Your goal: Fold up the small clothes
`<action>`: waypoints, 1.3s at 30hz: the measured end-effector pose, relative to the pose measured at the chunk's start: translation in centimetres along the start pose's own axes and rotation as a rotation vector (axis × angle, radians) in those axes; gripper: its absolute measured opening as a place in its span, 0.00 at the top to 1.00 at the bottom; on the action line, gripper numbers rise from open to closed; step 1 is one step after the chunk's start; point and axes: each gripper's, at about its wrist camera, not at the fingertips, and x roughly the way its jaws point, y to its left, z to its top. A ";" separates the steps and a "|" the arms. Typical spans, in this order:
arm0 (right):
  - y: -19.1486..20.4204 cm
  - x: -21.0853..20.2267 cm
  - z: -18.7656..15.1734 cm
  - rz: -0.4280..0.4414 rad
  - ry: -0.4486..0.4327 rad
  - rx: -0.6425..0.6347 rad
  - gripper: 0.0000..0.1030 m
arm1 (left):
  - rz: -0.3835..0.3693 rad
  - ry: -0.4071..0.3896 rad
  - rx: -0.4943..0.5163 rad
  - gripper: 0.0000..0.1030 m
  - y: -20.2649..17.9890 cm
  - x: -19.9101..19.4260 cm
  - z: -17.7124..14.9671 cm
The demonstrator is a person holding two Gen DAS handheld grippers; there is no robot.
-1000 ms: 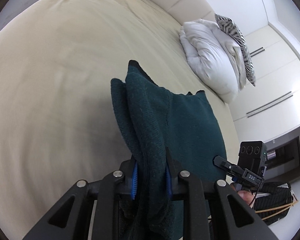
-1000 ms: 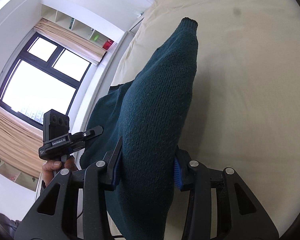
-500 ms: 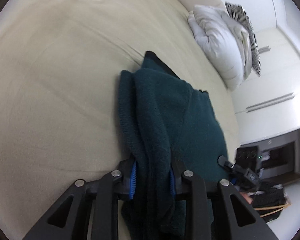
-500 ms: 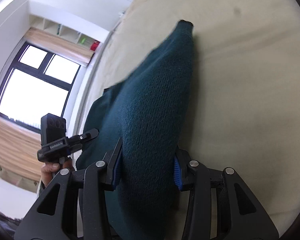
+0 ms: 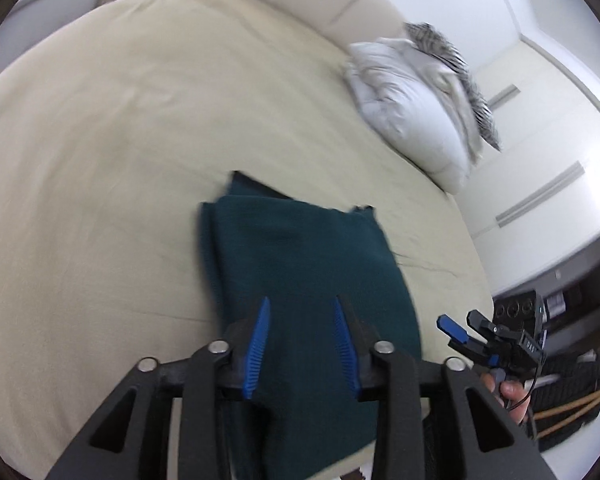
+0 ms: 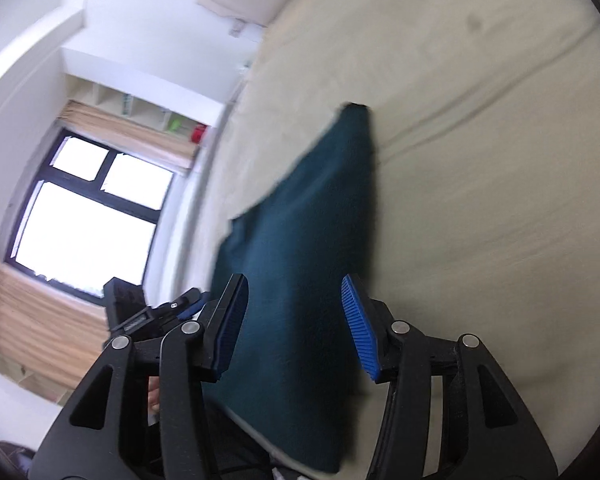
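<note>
A dark teal knit garment (image 5: 308, 276) lies folded on the cream bed (image 5: 120, 128), close to the bed's near edge and towards its right-hand side as the left wrist camera sees it; its near end reaches that edge under the tongs. The far end tapers to a dark cuff or hem pointing up the bed towards the headboard (image 5: 312, 4).

The left gripper (image 5: 300, 312) hovers over the near part of the garment. Its jaws are opening, standing moderately apart, and the blue pads (image 5: 260, 344) clear the fabric on both sides: the cloth lies below and between them, not pinched.

The right gripper (image 6: 296, 304) sits over the same near end, seen from the other side. Its jaws are opening too, a fair gap between them, and the knit runs away from between the blue pads (image 6: 358, 328) towards the middle of the bed without being squeezed.

In the left view the right tool shows at the right, just off the garment's right edge, with a hand (image 5: 508, 392) around its handle.

White pillows (image 5: 408, 112) with a zebra-striped cushion (image 5: 452, 68) are stacked at the far right corner of the bed, well apart from the garment. A window (image 6: 88, 216) lies beyond the bed's left side in the right view.
</note>
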 end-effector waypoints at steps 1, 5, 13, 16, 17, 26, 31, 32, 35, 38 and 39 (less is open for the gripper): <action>0.8 -0.1 -0.3 0.026 0.016 -0.018 0.53 | -0.013 0.010 0.020 0.56 -0.7 0.3 -0.4; 2.7 2.9 -2.6 0.135 0.141 -0.038 0.53 | -0.008 0.111 0.025 0.54 -0.4 4.0 -2.5; -1.2 6.3 -5.0 0.095 0.253 0.067 0.62 | -0.116 0.121 -0.017 0.60 2.6 3.7 -3.8; -0.4 4.2 -4.5 0.038 0.222 0.018 0.60 | -0.096 0.086 -0.023 0.61 2.4 2.2 -3.1; 0.1 3.8 -3.8 0.024 0.208 0.007 0.60 | -0.080 0.071 -0.008 0.55 1.9 1.7 -2.6; 4.2 6.3 4.8 0.054 0.111 -0.037 0.47 | -0.059 0.074 0.021 0.40 -0.4 6.0 4.1; 3.8 12.2 8.6 0.033 0.165 0.019 0.47 | -0.014 0.142 -0.009 0.43 1.8 9.7 5.1; 3.2 13.0 9.4 -0.007 0.171 0.028 0.46 | -0.029 0.139 -0.014 0.43 2.0 9.7 5.1; 0.9 14.2 11.0 -0.054 0.158 0.066 0.48 | -0.069 0.136 -0.016 0.44 2.6 9.6 5.1; -1.5 13.1 12.0 -0.067 0.090 0.131 0.48 | -0.114 0.123 -0.060 0.49 4.0 9.2 4.9; -2.2 12.3 12.1 -0.071 0.059 0.150 0.48 | -0.119 0.111 -0.073 0.49 4.2 8.8 4.8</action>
